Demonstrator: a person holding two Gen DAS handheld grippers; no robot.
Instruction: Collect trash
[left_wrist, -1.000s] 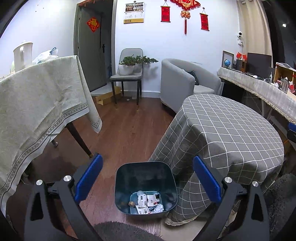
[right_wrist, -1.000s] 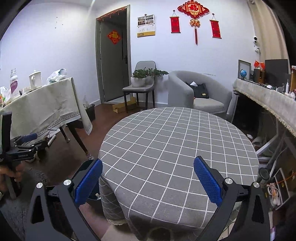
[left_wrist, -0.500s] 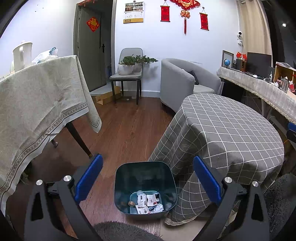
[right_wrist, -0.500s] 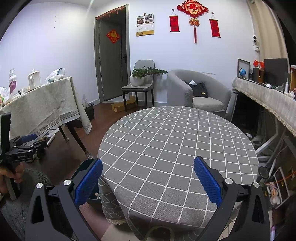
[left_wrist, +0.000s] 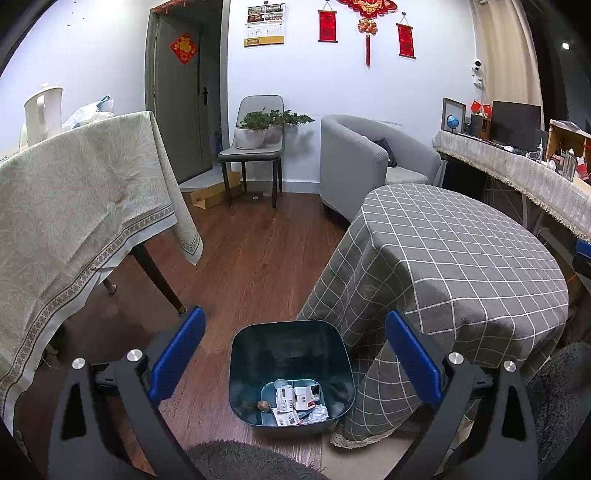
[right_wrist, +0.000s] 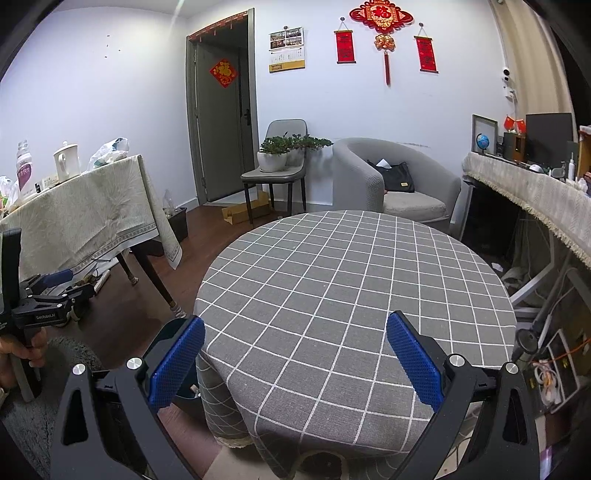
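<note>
A dark teal trash bin (left_wrist: 291, 369) stands on the wood floor against the round table with a grey checked cloth (left_wrist: 454, 254). Inside lies trash (left_wrist: 293, 400): white cartons, crumpled paper and small bits. My left gripper (left_wrist: 293, 360) is open and empty, held above the bin. My right gripper (right_wrist: 295, 360) is open and empty above the near edge of the round table (right_wrist: 351, 280), whose top shows no trash. The bin's rim (right_wrist: 170, 328) peeks out beside the right gripper's left finger. The left gripper (right_wrist: 48, 295) also shows at the far left of the right wrist view.
A table with a beige cloth (left_wrist: 74, 199) stands left, holding a white kettle (left_wrist: 42, 110) and a bag. A chair with potted plants (left_wrist: 255, 144), a grey armchair (left_wrist: 354, 166) and a door are at the back. A long cluttered side table (left_wrist: 524, 173) runs right. A grey rug (left_wrist: 243, 461) lies near.
Both views have shifted only slightly. Both grippers stay open and empty, and the bin and its contents have not moved.
</note>
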